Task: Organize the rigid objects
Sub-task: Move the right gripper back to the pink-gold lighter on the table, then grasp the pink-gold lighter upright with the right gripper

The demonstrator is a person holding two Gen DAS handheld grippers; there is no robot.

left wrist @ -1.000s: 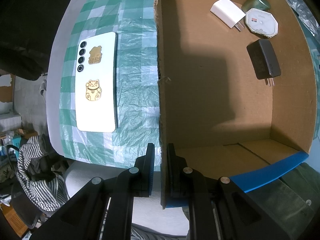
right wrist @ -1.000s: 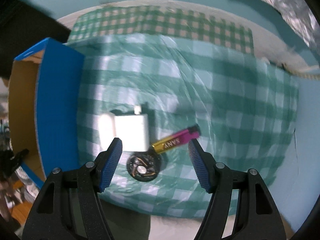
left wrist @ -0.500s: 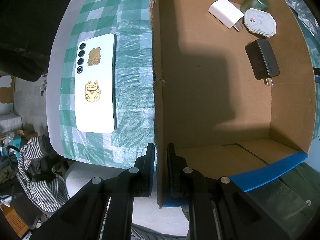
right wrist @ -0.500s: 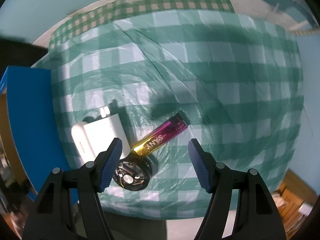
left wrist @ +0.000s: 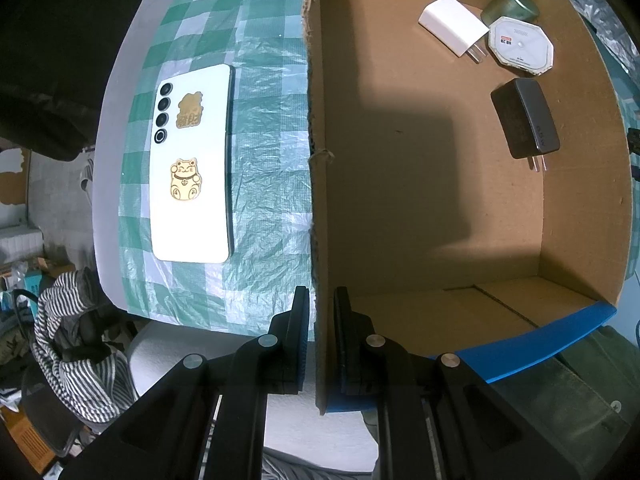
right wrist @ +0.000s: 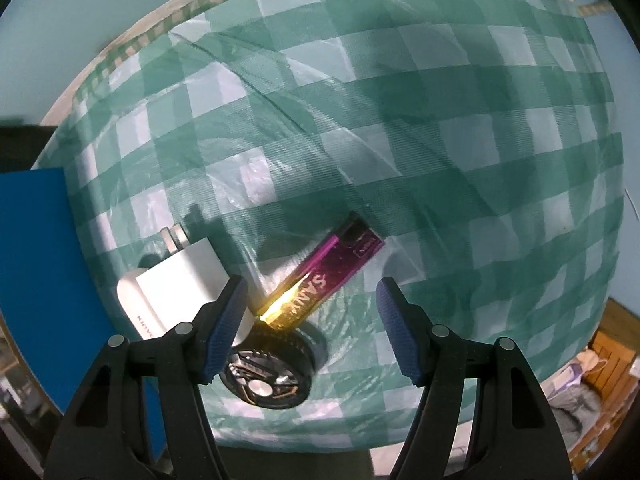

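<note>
Right wrist view: the right gripper (right wrist: 312, 312) hangs spread over the lighter (right wrist: 324, 276), which lies slantwise between its fingers; turn to square across it before closing. Left gripper (left wrist: 320, 328) clamps the box (left wrist: 316, 200) wall.

Illumination dim, teal-tinted. Strong fisheye curvature, black vignette at corners. Broad shadow across cardboard box (left wrist: 440, 184) floor; specular glare on lighter (right wrist: 320, 280); lower-right periphery blurred.

phone (left wrist: 191, 164) left of box (left wrist: 580, 216), chargers (left wrist: 524, 118) inside
</note>
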